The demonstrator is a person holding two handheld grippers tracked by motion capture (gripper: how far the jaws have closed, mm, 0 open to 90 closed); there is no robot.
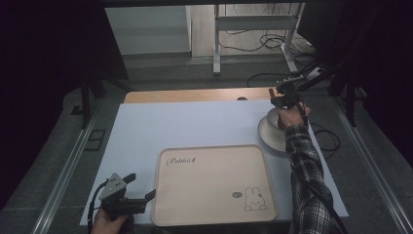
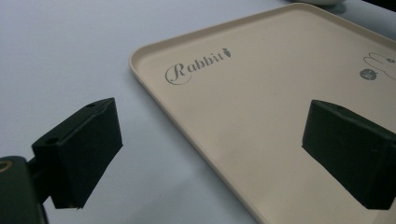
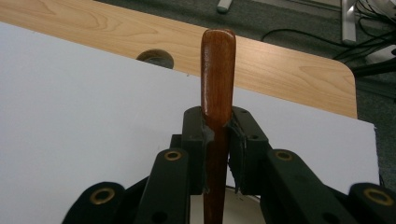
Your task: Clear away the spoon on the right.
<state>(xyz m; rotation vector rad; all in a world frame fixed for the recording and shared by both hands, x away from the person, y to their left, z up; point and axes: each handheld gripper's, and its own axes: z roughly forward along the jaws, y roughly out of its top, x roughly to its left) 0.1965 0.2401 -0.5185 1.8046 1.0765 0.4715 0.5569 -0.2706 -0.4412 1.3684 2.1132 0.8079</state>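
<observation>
A brown wooden handle (image 3: 217, 84) stands upright between the jaws of my right gripper (image 3: 217, 130), which is shut on it. Its lower end is hidden behind the jaws. In the high view the right gripper (image 1: 286, 100) hangs over a round white plate (image 1: 270, 132) at the table's far right. My left gripper (image 1: 141, 187) rests at the near left corner, open, with its black pads (image 2: 79, 151) apart and nothing between them. It straddles the left rim of a beige tray (image 2: 261, 107) printed with "Rabbit" and a bunny drawing; the tray (image 1: 214, 183) lies at the front centre.
A white sheet (image 1: 195, 124) covers the table. A strip of bare wood (image 1: 195, 95) with a round hole (image 3: 155, 58) runs along the far edge. Beyond it stand a metal frame's legs (image 1: 216, 39) and loose cables (image 1: 272, 44) on the floor.
</observation>
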